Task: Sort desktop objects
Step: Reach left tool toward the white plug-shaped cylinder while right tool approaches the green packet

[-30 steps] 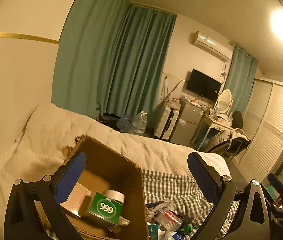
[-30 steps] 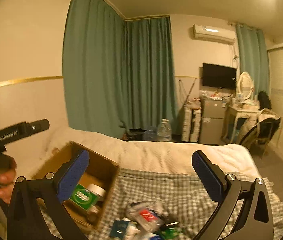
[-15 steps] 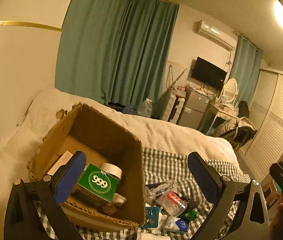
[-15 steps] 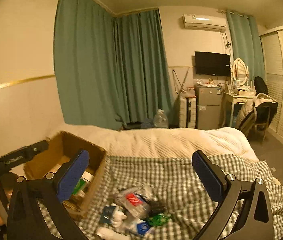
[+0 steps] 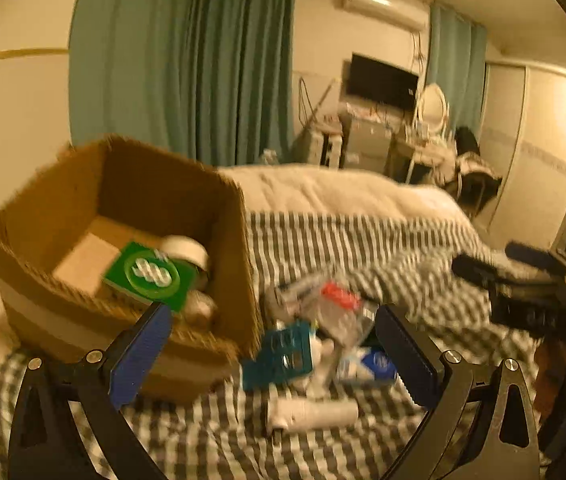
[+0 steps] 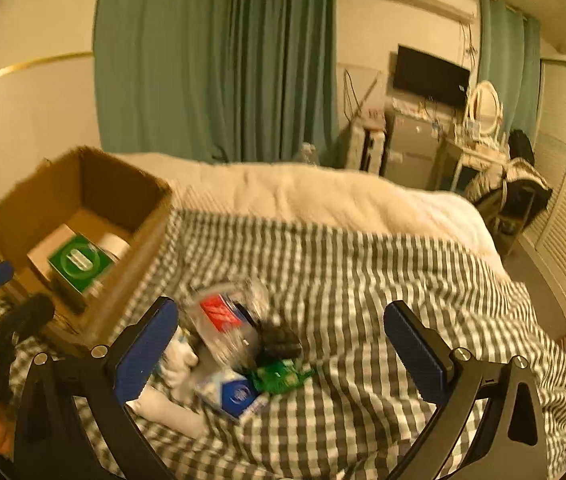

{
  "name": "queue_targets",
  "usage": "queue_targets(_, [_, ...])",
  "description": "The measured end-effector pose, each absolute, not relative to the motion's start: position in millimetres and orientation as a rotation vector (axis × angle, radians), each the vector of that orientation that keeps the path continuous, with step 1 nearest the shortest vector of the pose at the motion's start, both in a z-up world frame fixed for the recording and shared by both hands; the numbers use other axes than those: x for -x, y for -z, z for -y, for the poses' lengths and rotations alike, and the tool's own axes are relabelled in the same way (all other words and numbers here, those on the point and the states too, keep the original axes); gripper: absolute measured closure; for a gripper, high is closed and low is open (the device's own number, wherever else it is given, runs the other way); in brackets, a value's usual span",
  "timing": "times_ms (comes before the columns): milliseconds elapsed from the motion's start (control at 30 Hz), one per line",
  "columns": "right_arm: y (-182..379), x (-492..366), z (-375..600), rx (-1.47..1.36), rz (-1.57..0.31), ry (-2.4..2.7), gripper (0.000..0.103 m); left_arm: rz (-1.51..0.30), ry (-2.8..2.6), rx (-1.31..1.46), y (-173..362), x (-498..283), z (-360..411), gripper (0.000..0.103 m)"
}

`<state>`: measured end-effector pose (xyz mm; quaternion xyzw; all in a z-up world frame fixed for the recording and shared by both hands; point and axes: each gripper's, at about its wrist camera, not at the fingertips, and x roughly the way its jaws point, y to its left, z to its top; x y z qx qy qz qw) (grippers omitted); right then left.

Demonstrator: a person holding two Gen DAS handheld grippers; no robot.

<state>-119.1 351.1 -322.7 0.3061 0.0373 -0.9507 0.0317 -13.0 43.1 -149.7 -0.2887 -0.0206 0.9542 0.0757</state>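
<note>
Hovering over a bed draped in a checked blanket (image 6: 363, 280), both claws stand spread wide with nothing between their blue pads. Ahead and to the left of the left claw (image 5: 271, 350) sits an open cardboard box (image 5: 63, 200), which holds a green carton (image 5: 149, 274), a pale flat box (image 5: 85, 258) and a white round lid (image 5: 187, 248). Straight ahead of that claw, just beyond its fingertips, lies a loose heap on the blanket: a teal packet (image 5: 279, 354), a clear bag with a red label (image 5: 337, 304), a blue-and-white packet (image 5: 371, 366) and, nearest the camera, a white tube (image 5: 311, 414) lying on its side. The heap touches the box's near corner. Far to its right the right claw (image 6: 279, 344) appears as a dark shape. In the right wrist view the same heap lies between the right claw's fingers, with a small green packet (image 6: 281, 376) toward its right side, and the box stands off to the left.
</note>
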Motion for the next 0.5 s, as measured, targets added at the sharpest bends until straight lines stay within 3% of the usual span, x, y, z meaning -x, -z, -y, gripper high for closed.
queue_targets(233, [363, 139, -365, -1.107, -0.029, 2.884, 0.000, -0.043, -2.705, 1.089, 203, 15, -71, 0.000])
queue_targets(367, [384, 145, -365, -1.177, -0.060, 2.851, 0.001, -0.199, -2.690, 1.216, 230, 21, -91, 0.000])
queue_targets(500, [400, 152, -362, -1.226, -0.069, 2.819, 0.002, -0.242, -2.625, 1.380, 250, 34, -99, 0.000])
